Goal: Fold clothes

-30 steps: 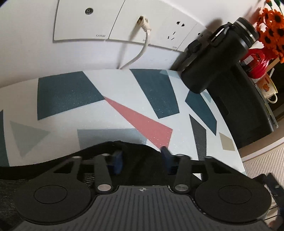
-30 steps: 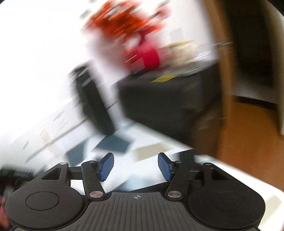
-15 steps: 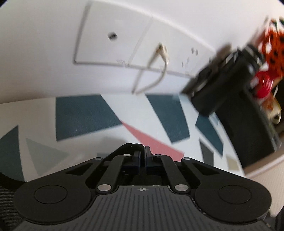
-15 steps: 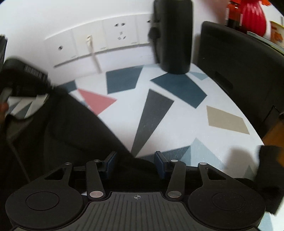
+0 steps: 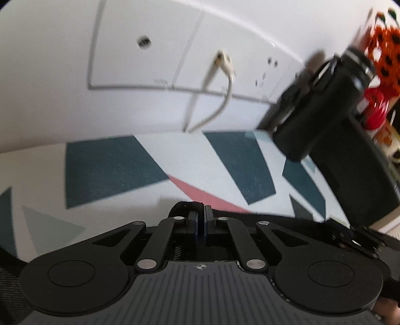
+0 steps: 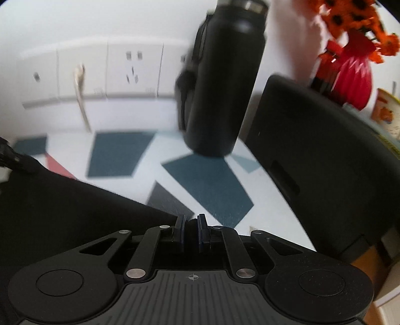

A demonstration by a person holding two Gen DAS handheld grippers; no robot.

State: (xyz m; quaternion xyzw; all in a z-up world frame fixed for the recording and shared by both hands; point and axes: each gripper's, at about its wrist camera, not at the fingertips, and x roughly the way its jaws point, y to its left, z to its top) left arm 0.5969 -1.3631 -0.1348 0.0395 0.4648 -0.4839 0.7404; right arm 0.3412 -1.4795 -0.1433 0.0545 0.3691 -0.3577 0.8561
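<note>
item: black garment (image 6: 62, 212), dark cloth spread low over the worktop (image 6: 150, 152), nearer the cameras than the black flask (image 6: 222, 82); its far edge runs slantwise across the patterned surface, short of the flask's base.

left gripper (image 5: 200, 220): jaws drawn fully together, a small fold of the black garment (image 5: 185, 206) pinched between them and bulging just past the tips. more of the same cloth runs along the gripper's right side (fine detail there is blurred).

right gripper (image 6: 192, 232): jaws nearly together, a narrow gap filled by a bunched bit of the black garment, so it has hold of the cloth's edge. this grip sits in front of the flask, toward the camera.

worktop: white with dark teal, grey, pale green and one red-pink angular patch; the red-pink patch (image 5: 200, 192) lies to the left of the flask, just beyond the left gripper's tips.

black flask: tall, upright, with a strap on its left side; stands at the back of the worktop against the wall.

wall sockets (image 6: 132, 70): a row of white plates to the left of the flask, a white cable (image 5: 220, 87) plugged into one and hanging down.

black box (image 6: 312, 155): large, dark, just right of the flask.

red vase (image 6: 352, 77): behind the black box, right of the flask, with orange flowers (image 6: 350, 17) above it.
</note>
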